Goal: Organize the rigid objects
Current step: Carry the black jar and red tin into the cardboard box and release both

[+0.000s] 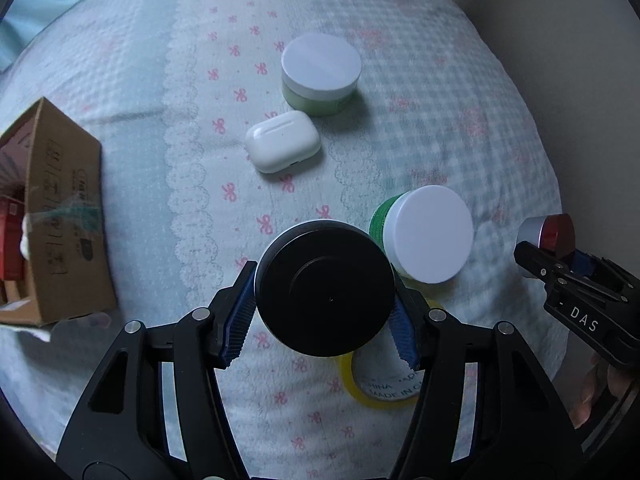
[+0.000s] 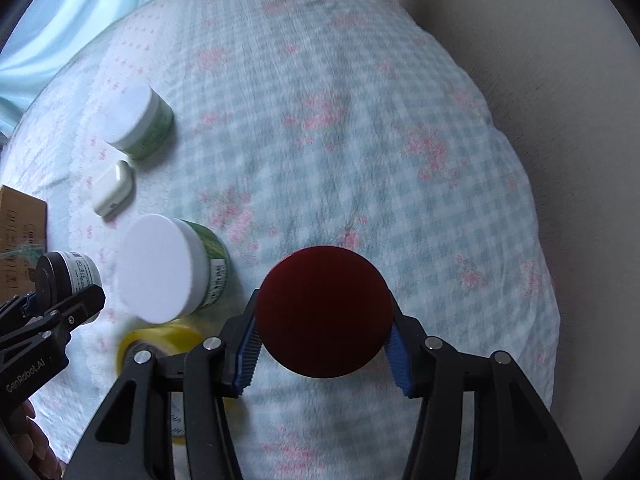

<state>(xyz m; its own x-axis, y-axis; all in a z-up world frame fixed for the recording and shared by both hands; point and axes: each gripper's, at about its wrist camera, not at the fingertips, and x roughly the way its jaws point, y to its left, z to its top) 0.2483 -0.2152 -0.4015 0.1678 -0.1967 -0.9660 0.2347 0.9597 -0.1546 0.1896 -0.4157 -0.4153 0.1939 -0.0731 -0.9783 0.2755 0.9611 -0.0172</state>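
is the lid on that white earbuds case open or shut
Shut. The white earbuds case lies flat on the blanket with its lid seam closed; the right wrist view shows no gap either.

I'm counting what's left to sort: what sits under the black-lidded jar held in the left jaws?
Below the black-lidded jar lies the patterned blanket, with a yellow tape roll partly showing just beside it. The jar hides part of the roll and the blanket beneath.

bedspread (image 1: 400, 140): pale blue-green check, pink bows
black-lidded jar (image 1: 324, 288): black lid
red-lidded jar (image 2: 323, 312): dark red lid
far jar (image 1: 320, 74): white lid, light green body
earbud case (image 1: 283, 141): white
tape roll (image 1: 376, 384): yellow
box (image 1: 64, 216): brown cardboard
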